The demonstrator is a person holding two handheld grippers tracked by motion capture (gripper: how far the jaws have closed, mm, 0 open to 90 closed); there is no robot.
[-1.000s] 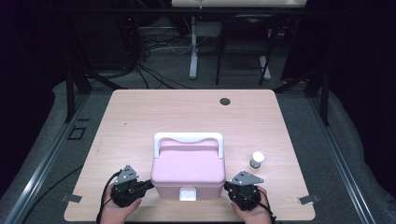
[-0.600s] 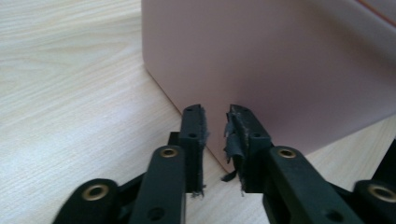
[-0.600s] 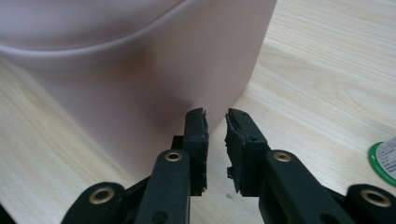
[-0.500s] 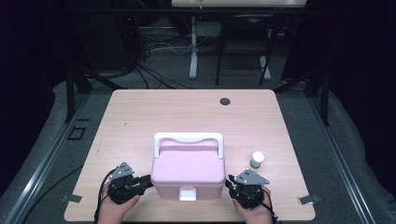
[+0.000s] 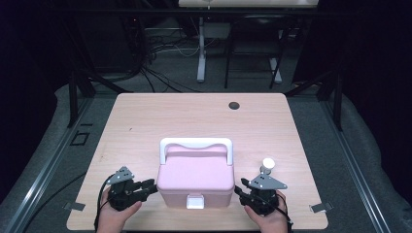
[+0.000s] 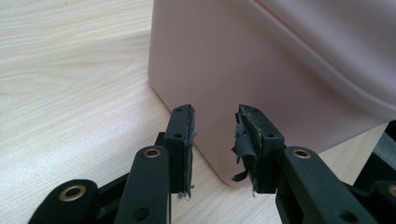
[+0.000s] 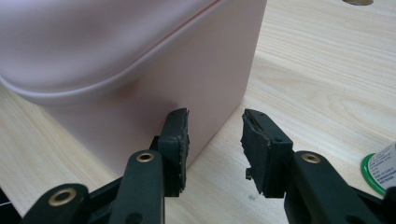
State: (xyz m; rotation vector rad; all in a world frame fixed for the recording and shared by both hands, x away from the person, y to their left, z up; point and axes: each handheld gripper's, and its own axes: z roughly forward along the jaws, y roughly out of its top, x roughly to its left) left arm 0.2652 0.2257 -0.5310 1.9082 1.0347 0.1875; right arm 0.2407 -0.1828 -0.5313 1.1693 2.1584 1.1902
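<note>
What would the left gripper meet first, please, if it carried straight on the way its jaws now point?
Most likely the pink box: the left gripper points at the box's near lower corner, with its jaws, which have just been opening, standing apart with nothing between them. How much gap is left is hard to judge.

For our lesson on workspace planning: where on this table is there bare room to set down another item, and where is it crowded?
The broad stretch of table behind the pink box, up to the dark hole, is bare, as is the left side. The front edge is crowded: left gripper and right gripper flank the box, with a small bottle at right.
</note>
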